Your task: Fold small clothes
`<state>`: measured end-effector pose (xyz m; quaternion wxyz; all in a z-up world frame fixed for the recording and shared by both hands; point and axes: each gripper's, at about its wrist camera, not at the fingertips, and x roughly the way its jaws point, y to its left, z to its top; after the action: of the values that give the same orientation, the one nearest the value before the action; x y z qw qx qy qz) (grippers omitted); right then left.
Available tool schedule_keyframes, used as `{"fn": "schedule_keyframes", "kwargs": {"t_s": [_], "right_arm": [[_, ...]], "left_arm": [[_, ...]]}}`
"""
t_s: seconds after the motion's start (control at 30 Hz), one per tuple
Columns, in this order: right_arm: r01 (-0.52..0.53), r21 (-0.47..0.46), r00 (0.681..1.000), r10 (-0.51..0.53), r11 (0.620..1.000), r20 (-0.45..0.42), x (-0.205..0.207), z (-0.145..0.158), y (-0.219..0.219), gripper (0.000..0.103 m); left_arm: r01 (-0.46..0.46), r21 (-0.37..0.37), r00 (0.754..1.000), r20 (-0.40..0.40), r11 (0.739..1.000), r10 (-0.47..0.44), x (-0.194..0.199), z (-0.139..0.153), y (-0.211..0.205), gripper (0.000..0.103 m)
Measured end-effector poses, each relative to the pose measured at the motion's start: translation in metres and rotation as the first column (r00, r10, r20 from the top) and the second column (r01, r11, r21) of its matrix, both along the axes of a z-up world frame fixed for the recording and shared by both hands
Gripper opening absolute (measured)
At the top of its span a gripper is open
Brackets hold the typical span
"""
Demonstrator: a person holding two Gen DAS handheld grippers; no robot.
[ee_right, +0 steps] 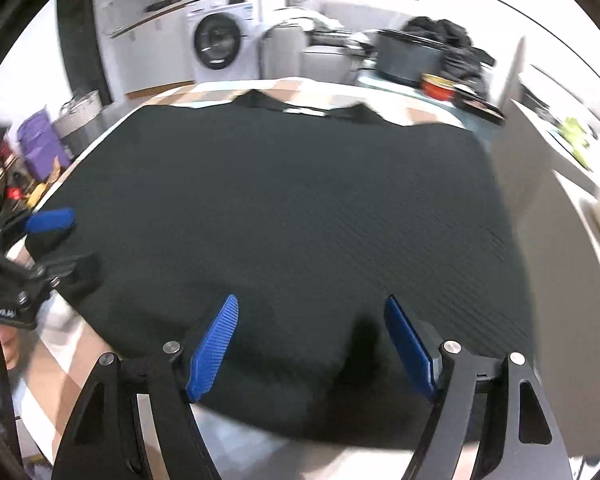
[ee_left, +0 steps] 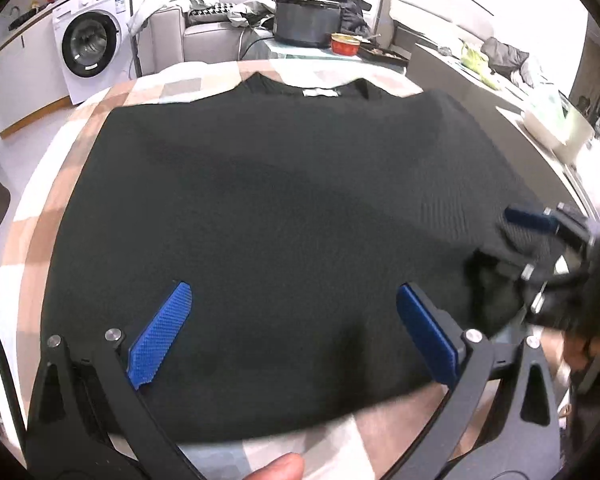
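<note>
Black ribbed knit top [ee_left: 284, 200] lies flat and spread across a round surface covered with a checked beige-and-white cloth [ee_left: 180, 84], its collar and white neck label at the far edge and its hem nearest the cameras. The left gripper [ee_left: 292, 332], with blue textured pads on black arms, hangs over the near hem with its jaws spread wide and nothing between them. The right gripper [ee_right: 312, 344] is likewise spread and empty over the hem on its side; whether either touches the fabric I cannot tell.

No fold looks begun yet. The main risk, as I judge it, is an uneven pick-up: if one gripper pinches only the top layer, or the two close at different depths from the hem, the garment would fold skewed or bunch. The covering cloth could also be caught together with the knit, dragging it. The two grippers are near each other, so a careless move inward could knock them together.
</note>
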<state>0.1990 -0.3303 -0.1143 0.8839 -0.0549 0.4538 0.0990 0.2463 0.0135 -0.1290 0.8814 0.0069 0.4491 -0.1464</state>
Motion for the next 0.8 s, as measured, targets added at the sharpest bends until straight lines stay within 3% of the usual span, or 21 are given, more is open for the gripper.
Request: {"fn": "schedule_keyframes", "kwargs": {"t_s": [0.17,0.3,0.4,0.5,0.63,0.8], "right_arm": [[-0.041,-0.042,0.999,0.040,0.998,-0.029,0.019,-0.018,0.020,0.078],[-0.010,-0.035,0.999,0.009,0.999,-0.043,0.018,-0.020,-0.006,0.081],[0.027,0.023,0.998,-0.025,0.999,-0.060,0.010,-0.016,-0.034,0.082],[0.073,-0.020,0.996,-0.074,0.997,-0.056,0.003,-0.012,-0.048,0.082],[0.148,0.001,0.989,-0.148,0.989,-0.015,-0.008,0.007,-0.074,0.081],[0.316,0.016,0.949,-0.316,0.949,-0.007,-0.010,0.011,-0.121,0.080]], "left_arm": [[-0.063,0.072,0.995,-0.068,0.995,0.068,0.028,-0.019,0.005,0.102],[-0.070,0.100,0.996,-0.053,0.993,0.075,0.019,-0.021,0.024,0.102],[-0.062,0.086,0.997,-0.049,0.994,0.066,0.006,-0.021,0.038,0.102],[-0.080,0.077,0.995,-0.058,0.994,0.084,-0.005,-0.016,0.052,0.102],[-0.139,0.075,0.990,-0.010,0.987,0.140,-0.021,0.000,0.077,0.102],[-0.243,0.097,0.970,-0.003,0.965,0.244,-0.019,0.004,0.114,0.101]]}}
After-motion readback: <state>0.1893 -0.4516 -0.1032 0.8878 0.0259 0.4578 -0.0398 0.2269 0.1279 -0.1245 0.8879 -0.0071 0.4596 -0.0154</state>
